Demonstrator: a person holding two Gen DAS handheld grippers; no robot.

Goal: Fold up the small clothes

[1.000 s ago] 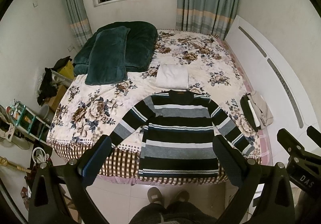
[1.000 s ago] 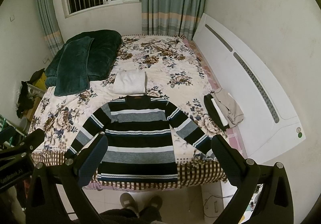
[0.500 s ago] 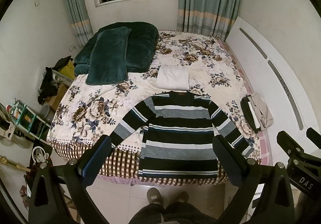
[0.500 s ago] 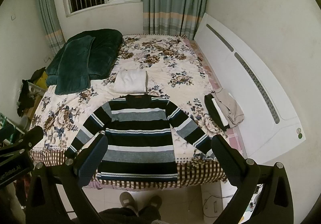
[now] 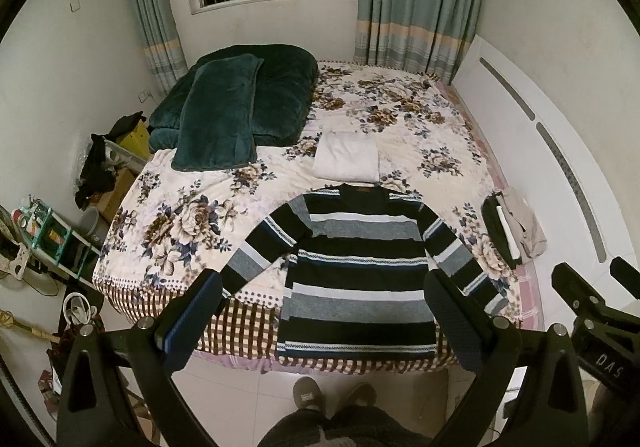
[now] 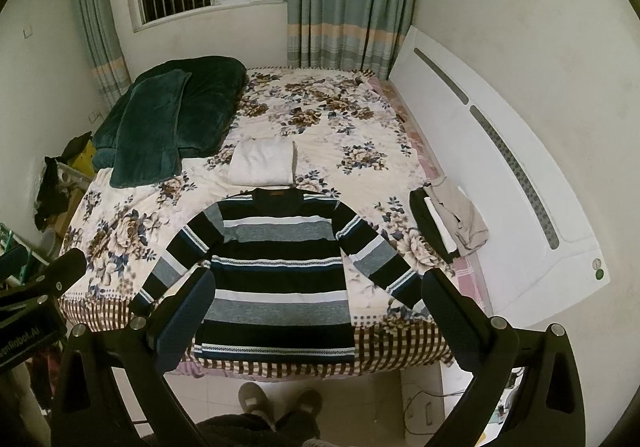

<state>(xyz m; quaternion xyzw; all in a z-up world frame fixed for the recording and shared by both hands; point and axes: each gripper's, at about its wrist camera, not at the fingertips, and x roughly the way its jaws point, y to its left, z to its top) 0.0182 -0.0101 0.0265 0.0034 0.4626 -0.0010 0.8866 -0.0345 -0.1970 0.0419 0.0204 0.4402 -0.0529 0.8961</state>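
Note:
A black, grey and white striped sweater [image 5: 356, 271] [image 6: 280, 271] lies flat at the near edge of the floral bed [image 5: 184, 223] [image 6: 344, 143], sleeves spread out, hem at the bed's edge. My left gripper [image 5: 324, 321] hovers open high above the near edge, its fingers framing the sweater's hem, nothing between them. Just as high, my right gripper [image 6: 316, 321] is open and empty too. A folded white garment [image 5: 347, 157] [image 6: 264, 163] rests just beyond the sweater's collar.
A dark green blanket [image 5: 236, 111] [image 6: 168, 119] covers the bed's far left. A small pile of black and beige clothes [image 5: 512, 229] [image 6: 450, 223] sits at the right edge by the white headboard [image 6: 500, 175]. A person's slippers [image 6: 276, 403] stand on the tiled floor. Clutter [image 5: 44, 231] lines the left wall.
Both views have shifted down very slightly, so the bed sits a touch lower in frame. The grippers stay open and the sweater has not moved.

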